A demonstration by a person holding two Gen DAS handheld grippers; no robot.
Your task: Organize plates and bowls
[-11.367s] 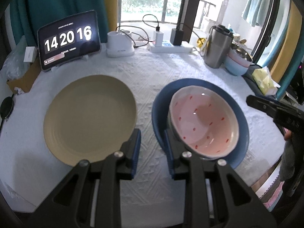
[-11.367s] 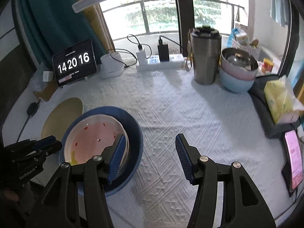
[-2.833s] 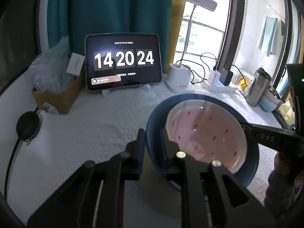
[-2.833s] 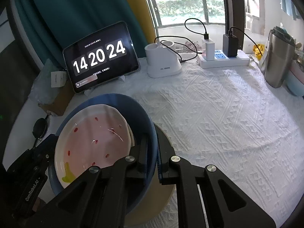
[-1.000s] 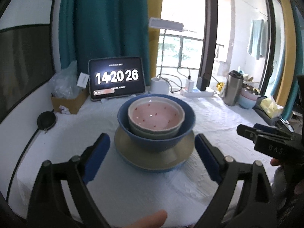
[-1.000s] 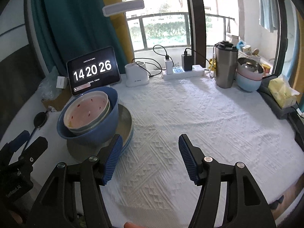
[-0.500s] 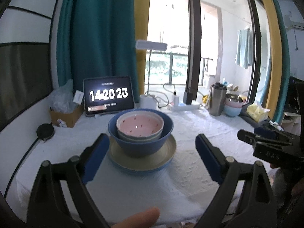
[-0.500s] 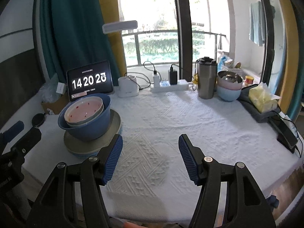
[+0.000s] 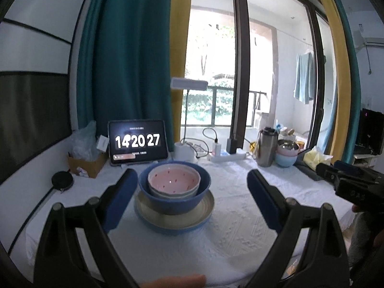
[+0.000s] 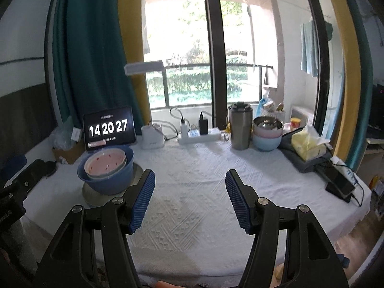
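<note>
A pink bowl with red specks sits inside a blue bowl, which stands on a beige plate on the white tablecloth. The stack also shows at the left in the right wrist view: pink bowl, blue bowl, plate. My left gripper is open and empty, held back from the stack with its jaws wide on either side. My right gripper is open and empty, to the right of the stack.
A tablet clock stands behind the stack. A steel tumbler, stacked bowls, a power strip, a white lamp base, a tissue pack and a phone line the back and right. A cardboard box sits left.
Both grippers have drawn back and up from the table, so the stack looks smaller and farther. Both stay open. The stack has not moved.
</note>
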